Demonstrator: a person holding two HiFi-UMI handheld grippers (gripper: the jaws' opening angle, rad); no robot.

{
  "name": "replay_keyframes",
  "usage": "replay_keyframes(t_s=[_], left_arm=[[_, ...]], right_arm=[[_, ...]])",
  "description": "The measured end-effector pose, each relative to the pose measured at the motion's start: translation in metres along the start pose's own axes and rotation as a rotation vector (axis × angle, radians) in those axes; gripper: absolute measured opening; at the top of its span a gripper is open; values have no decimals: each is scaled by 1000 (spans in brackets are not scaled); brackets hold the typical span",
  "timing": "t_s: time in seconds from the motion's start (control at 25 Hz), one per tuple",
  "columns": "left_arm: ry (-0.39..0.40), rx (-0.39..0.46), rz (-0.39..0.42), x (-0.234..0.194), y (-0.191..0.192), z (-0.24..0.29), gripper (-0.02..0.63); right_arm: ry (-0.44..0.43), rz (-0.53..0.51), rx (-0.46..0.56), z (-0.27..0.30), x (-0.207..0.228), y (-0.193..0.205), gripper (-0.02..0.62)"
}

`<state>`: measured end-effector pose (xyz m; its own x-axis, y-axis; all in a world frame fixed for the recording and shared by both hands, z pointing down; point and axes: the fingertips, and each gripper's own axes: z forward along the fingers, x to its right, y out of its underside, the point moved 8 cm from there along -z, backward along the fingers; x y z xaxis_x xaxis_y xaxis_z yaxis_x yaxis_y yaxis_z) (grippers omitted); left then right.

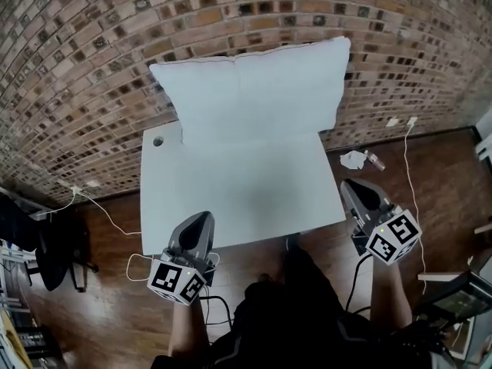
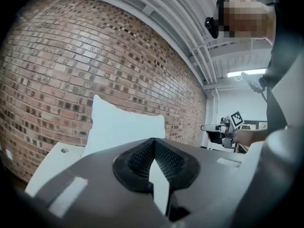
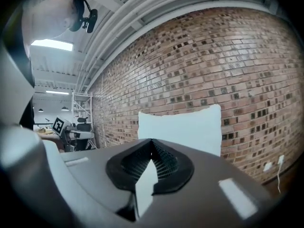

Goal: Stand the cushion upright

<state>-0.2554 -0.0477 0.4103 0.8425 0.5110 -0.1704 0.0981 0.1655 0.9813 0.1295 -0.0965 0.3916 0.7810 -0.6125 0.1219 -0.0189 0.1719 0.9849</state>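
Note:
The white cushion [image 1: 254, 91] stands upright at the back of the white table [image 1: 238, 198], leaning on the brick wall. It shows too in the left gripper view as cushion [image 2: 121, 127] and in the right gripper view as cushion [image 3: 183, 125]. My left gripper [image 1: 201, 218] is at the table's front edge, shut and empty, well short of the cushion. My right gripper [image 1: 350, 184] hangs off the table's right edge over the floor, also shut with nothing in it. Up close, the left gripper [image 2: 154, 140] and the right gripper [image 3: 152, 141] both have their jaws together.
The brick wall [image 1: 92, 60] runs behind the table. A cable hole [image 1: 158, 141] sits in the table's back left corner. Crumpled paper [image 1: 354, 159] and a white cable [image 1: 411, 175] lie on the wooden floor at right. A black chair [image 1: 58, 248] stands at left.

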Motion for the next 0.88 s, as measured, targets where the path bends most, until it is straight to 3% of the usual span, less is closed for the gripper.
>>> replay_keyframes(t_s=[0.16,0.36,0.56,0.88], left_arm=[[27,-20,-40,4,12,-23,0],[45,12,-73,24,16,-41,0],[-9,54,-26,52,7,-51,0],[-96,58,-18,111,-2,-56,0]], right_arm=[[58,14,-4,-21,-31,7,6],[70,-11,17,-50,-54,0,6],[55,-5,11,-72,-54,7,6],[-35,-19,-2,-107,-42,4,6]])
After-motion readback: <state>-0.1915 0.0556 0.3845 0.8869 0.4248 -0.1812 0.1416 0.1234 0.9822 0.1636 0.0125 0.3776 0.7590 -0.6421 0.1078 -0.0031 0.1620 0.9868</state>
